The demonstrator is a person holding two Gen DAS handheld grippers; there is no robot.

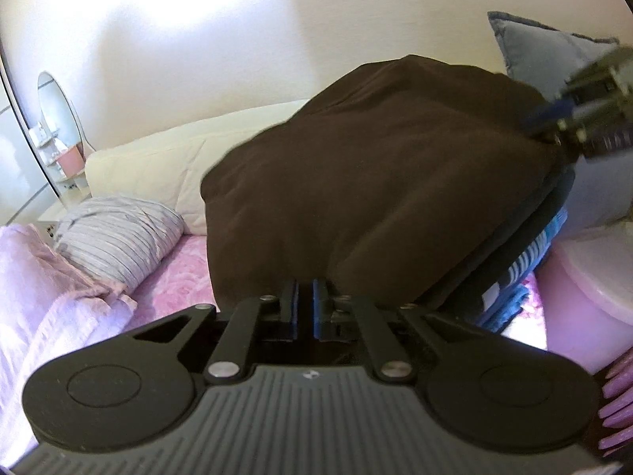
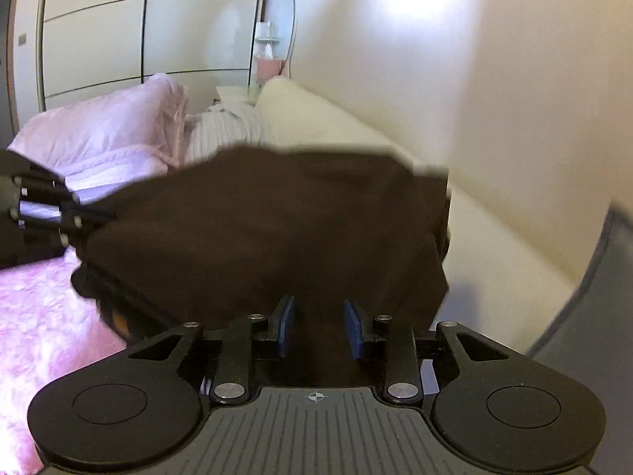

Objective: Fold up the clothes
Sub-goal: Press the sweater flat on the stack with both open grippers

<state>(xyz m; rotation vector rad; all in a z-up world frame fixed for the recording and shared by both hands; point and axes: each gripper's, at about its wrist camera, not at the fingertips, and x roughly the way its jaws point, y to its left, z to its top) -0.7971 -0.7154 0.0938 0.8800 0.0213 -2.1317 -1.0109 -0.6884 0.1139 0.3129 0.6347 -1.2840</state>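
Note:
A dark brown garment (image 1: pixel 376 178) is held up over the bed, between both grippers. My left gripper (image 1: pixel 305 291) is shut on its near edge, the blue pads nearly together with cloth between them. My right gripper (image 2: pixel 318 312) holds the garment's (image 2: pixel 269 221) other edge; its blue pads stand a little apart with brown cloth between them. Each gripper shows in the other's view: the right one at the upper right of the left wrist view (image 1: pixel 561 118), the left one at the left of the right wrist view (image 2: pixel 79 217).
The bed has a pink flowered sheet (image 1: pixel 178 277), a pink duvet (image 1: pixel 47 297), a striped pillow (image 1: pixel 118 233) and a cream headboard cushion (image 1: pixel 158 166). A stack of folded clothes (image 1: pixel 526 261) and a grey pillow (image 1: pixel 554 55) lie to the right. A wardrobe (image 2: pixel 138 31) stands behind.

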